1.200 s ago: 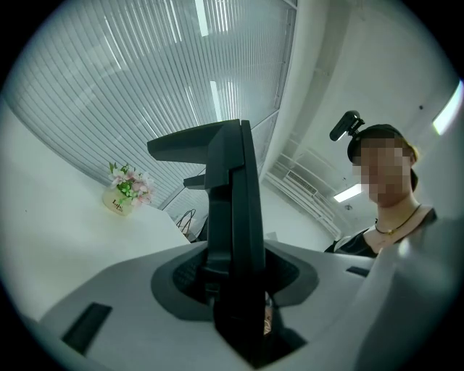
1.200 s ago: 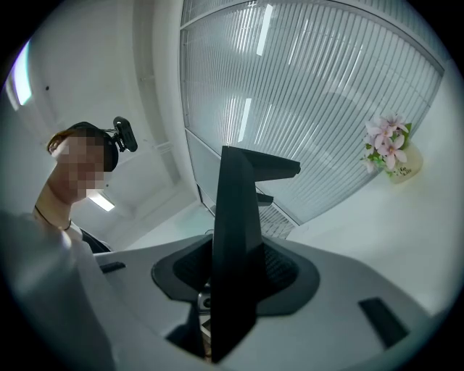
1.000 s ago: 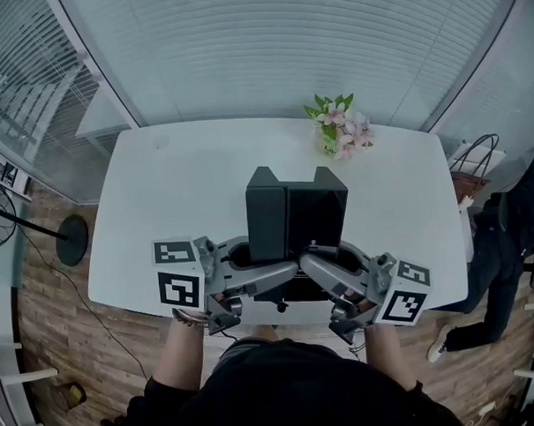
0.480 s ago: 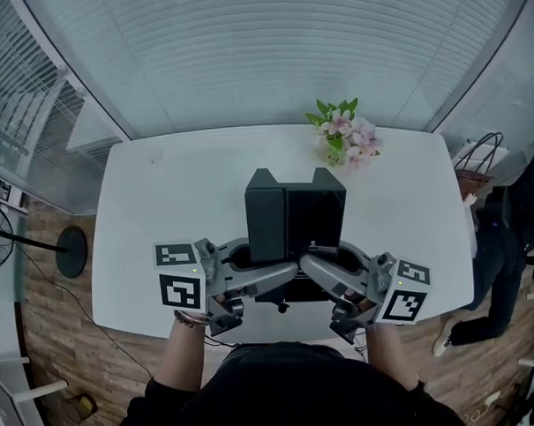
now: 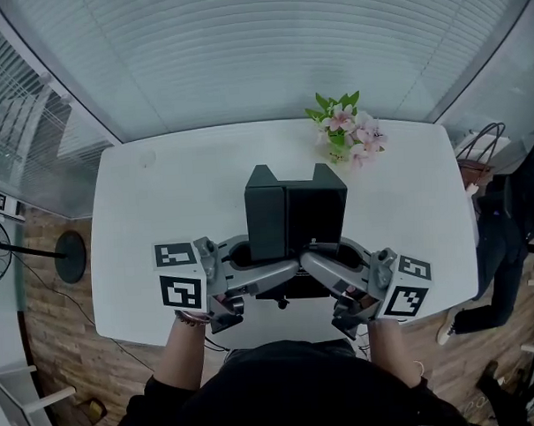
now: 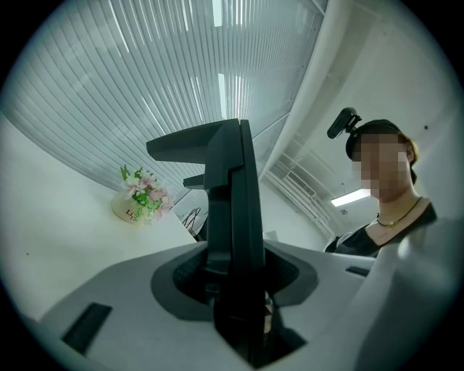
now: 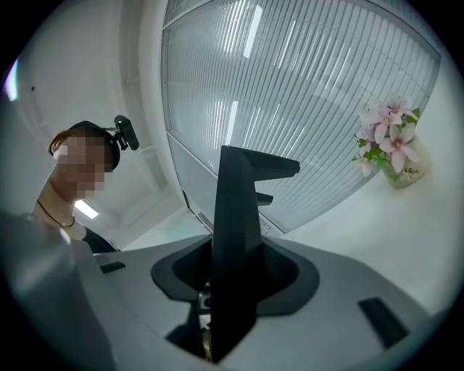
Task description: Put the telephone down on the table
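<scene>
A black desk telephone (image 5: 296, 220) is gripped from both sides over the near half of the white table (image 5: 161, 203). My left gripper (image 5: 290, 267) is shut on its near left edge. My right gripper (image 5: 310, 259) is shut on its near right edge. In the left gripper view the telephone (image 6: 232, 210) stands edge-on between the grey jaws of that gripper (image 6: 235, 308). The right gripper view shows the telephone (image 7: 235, 232) the same way, clamped in the right gripper (image 7: 228, 308). Its underside is hidden, so I cannot tell whether it touches the table.
A small vase of pink flowers (image 5: 345, 129) stands at the table's far edge, right of centre. A person in dark clothes (image 5: 506, 232) stands right of the table beside a bag (image 5: 481, 159). A fan's round base (image 5: 70, 256) sits on the floor at the left. Window blinds run behind the table.
Both grippers have carried the telephone a little farther in over the table and slightly lower. The grip on it is unchanged.
</scene>
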{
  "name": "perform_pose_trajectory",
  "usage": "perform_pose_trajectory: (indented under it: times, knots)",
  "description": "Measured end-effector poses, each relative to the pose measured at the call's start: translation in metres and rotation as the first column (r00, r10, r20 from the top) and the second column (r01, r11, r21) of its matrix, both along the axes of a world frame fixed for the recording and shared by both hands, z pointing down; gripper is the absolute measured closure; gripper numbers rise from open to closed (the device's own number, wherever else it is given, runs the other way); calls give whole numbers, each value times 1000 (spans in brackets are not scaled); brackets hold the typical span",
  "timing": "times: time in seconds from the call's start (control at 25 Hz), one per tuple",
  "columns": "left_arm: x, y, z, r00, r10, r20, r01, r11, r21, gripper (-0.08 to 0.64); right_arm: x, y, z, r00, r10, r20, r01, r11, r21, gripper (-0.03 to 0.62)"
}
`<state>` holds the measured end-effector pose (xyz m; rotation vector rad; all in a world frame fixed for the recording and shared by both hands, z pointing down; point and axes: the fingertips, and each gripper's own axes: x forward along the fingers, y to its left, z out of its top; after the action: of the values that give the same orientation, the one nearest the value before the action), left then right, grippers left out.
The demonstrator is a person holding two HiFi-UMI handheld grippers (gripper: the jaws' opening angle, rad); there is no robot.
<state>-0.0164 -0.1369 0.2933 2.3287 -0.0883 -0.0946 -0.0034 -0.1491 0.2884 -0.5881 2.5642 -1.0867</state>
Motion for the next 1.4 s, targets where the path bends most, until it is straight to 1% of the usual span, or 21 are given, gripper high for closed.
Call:
perform_pose_trajectory:
  times: [0.2,0.72,1.4]
  knots:
    - [6,-4,3,1000,-2,4,2,1000,-11,377,6,-4,3,1000,-5,1,5,1000,-11,422]
    - [14,-10,9,999,-39,21,39,999,-24,377,14,-11,9,999,-49,8,49,998,-24,422]
    - [21,-20,48,998,-54,26,57,993,-104,377,20,-21,48,998,-66,5,66,992,-106,422]
